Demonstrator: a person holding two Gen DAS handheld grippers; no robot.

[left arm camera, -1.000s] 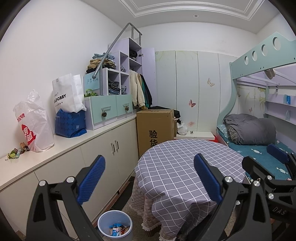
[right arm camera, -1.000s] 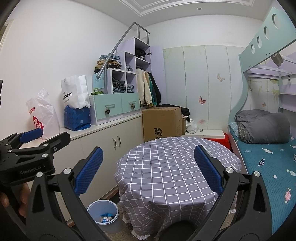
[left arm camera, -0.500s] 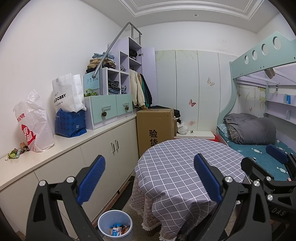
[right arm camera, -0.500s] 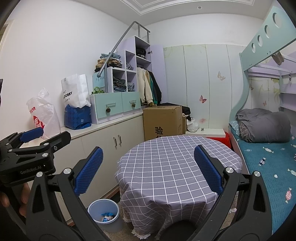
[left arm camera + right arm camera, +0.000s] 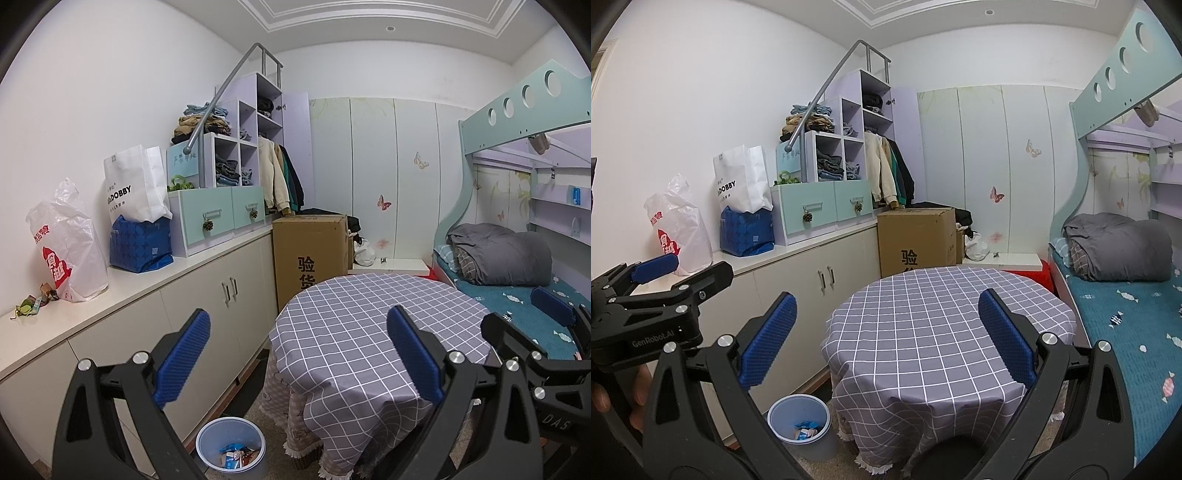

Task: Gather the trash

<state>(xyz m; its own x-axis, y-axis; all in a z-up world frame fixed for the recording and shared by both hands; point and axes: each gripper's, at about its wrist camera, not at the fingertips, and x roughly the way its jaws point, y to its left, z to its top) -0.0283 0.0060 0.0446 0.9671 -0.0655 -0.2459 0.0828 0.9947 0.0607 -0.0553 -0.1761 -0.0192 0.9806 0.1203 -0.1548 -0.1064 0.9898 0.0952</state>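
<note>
Both grippers hang over the checked table (image 5: 369, 332), left gripper (image 5: 299, 354) and right gripper (image 5: 886, 339) spread wide, holding nothing. Trash sits in the blue bin (image 5: 231, 439) on the floor, near left of the table.

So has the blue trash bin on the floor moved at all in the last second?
No. The blue trash bin sits in the same spot beside the white cabinet and the skirt of the checked tablecloth.

Even, bright indoor light, sharp throughout.
Soft shadows; strong fisheye bending and dark corners at the edges.
</note>
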